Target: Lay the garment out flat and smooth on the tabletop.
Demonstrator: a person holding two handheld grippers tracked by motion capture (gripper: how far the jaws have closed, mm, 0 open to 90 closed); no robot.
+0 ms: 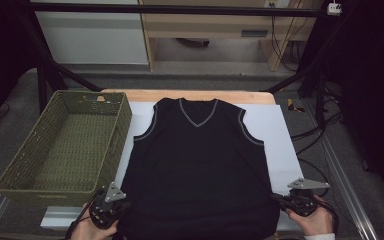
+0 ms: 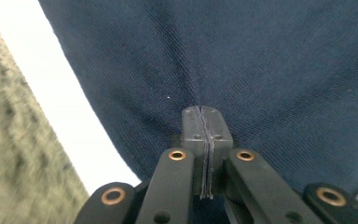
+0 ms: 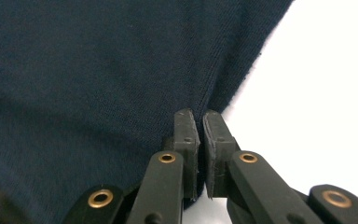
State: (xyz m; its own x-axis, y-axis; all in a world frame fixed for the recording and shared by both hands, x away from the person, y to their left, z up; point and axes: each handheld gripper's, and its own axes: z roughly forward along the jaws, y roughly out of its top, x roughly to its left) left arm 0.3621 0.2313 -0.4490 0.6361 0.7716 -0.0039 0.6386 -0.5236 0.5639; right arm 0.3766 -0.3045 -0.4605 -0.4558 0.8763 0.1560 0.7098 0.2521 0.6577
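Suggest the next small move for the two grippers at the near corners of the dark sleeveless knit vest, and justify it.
Probably lift both corners together and carry the hem toward the neckline. The left gripper and right gripper are each shut on a near corner of the dark sleeveless knit vest, which lies flat on the white sheet, so a first fold looks ready.

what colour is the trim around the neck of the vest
Grey, on the dark vest's V-neck trim; the high view shows it best.

a vest (image 1: 197,170) lies flat on a sheet (image 1: 280,145) at the middle of the counter (image 1: 190,94), neckline toward the far edge. a basket (image 1: 65,145) sits just left of the vest. the left tool (image 1: 125,206) is at the vest's near left corner, the right tool (image 1: 276,199) at its near right corner.
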